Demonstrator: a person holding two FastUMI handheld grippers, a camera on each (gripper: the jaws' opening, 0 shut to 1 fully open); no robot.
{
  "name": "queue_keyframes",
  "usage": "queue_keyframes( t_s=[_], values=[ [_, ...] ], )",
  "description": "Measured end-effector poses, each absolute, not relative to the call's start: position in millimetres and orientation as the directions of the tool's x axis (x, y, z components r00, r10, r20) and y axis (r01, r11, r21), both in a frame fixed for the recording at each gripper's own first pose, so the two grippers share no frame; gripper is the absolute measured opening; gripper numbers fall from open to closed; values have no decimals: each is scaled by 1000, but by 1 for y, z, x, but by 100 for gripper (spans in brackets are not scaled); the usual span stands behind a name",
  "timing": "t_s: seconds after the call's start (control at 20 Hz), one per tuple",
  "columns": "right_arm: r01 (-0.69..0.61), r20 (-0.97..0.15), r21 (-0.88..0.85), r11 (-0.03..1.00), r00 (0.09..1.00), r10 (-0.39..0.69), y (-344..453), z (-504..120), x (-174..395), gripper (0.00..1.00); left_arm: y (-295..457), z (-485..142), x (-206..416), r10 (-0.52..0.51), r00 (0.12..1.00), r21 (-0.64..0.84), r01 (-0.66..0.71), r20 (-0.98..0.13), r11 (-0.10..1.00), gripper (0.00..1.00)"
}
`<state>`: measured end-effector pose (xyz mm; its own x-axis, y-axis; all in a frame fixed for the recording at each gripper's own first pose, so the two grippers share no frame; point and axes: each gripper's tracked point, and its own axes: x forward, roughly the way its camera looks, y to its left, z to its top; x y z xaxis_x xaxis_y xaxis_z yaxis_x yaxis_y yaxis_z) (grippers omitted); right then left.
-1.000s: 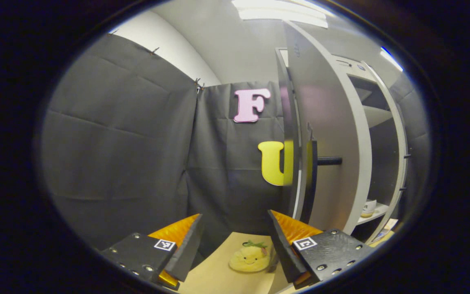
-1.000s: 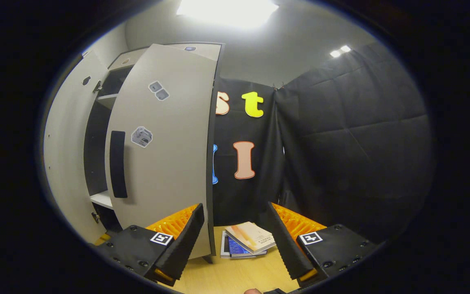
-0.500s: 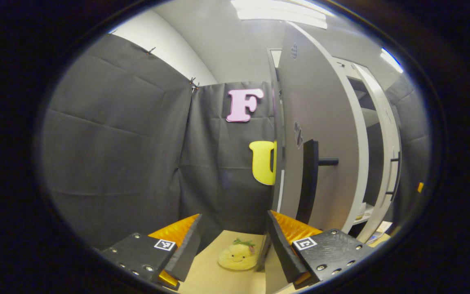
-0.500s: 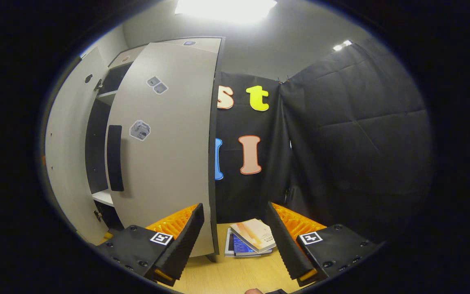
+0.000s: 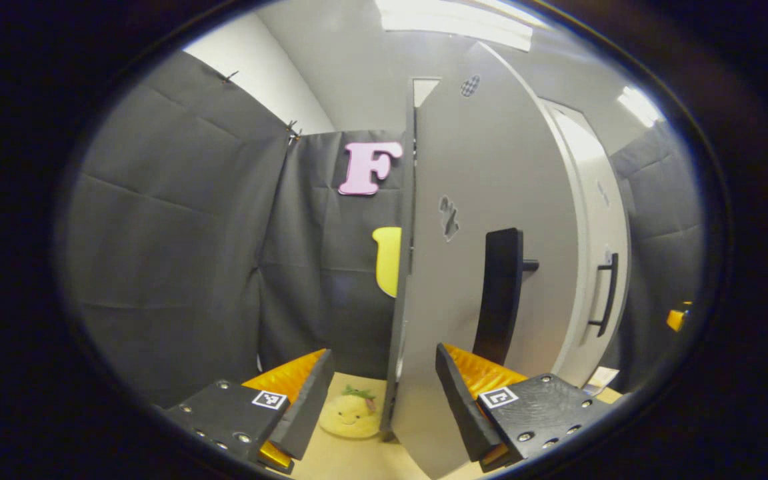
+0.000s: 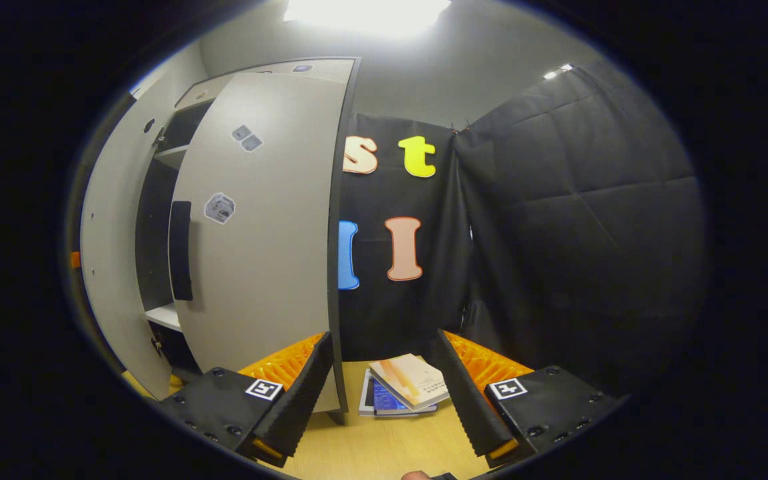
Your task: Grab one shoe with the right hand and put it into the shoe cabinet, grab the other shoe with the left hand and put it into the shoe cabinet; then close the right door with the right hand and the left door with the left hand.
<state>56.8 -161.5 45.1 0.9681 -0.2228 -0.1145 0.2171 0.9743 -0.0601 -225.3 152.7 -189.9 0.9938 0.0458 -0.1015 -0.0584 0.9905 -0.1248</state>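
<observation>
In the left gripper view, the left gripper (image 5: 381, 400) sits at six o'clock with its jaws spread wide and nothing between them. The left door (image 5: 491, 200) rises from the gap toward twelve o'clock, its long axis upright, its outer edge running down between the fingers, so the panel's face lies mostly at one to three o'clock of the tongs. Its dark handle (image 5: 501, 293) stands upright at about three o'clock, just above the right-hand finger. Farther off at three o'clock is the right door (image 5: 597, 220). A yellow plush toy (image 5: 351, 415) lies on the table (image 5: 344, 460) at six o'clock. In the right gripper view, the right gripper (image 6: 384, 393) is likewise wide open and empty at six o'clock. The right door rises at eleven o'clock, its edge above the left-hand finger; a dark gap into the shoe cabinet (image 6: 157, 227) shows at nine o'clock, so I judge both doors not fully shut. Books (image 6: 404, 390) lie between the fingers. The shoes are out of sight, presumably inside.
</observation>
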Motion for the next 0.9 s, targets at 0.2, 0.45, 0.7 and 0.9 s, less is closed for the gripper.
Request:
queue_keyframes(
  t_s=[0.2, 0.45, 0.7, 0.9],
  values=[
    [227, -110, -78, 971, 966, -234, -175, 47, 49, 96, 103, -187, -200, -30, 996, -126, 20, -82, 992, 88],
    [230, -115, -77, 970, 965, -237, -190, 46, 45, 96, 54, -200, -183, -74, 993, -60, 68, -93, 996, 87],
    [211, -118, -60, 976, 969, -217, -200, 43, 45, 96, 57, -199, -188, -39, 994, -75, 31, -100, 997, 87],
    [158, -114, -21, 987, 981, -159, -197, 42, 48, 96, 62, -181, -209, 0, 997, -35, -3, -76, 999, 87]
  ],
)
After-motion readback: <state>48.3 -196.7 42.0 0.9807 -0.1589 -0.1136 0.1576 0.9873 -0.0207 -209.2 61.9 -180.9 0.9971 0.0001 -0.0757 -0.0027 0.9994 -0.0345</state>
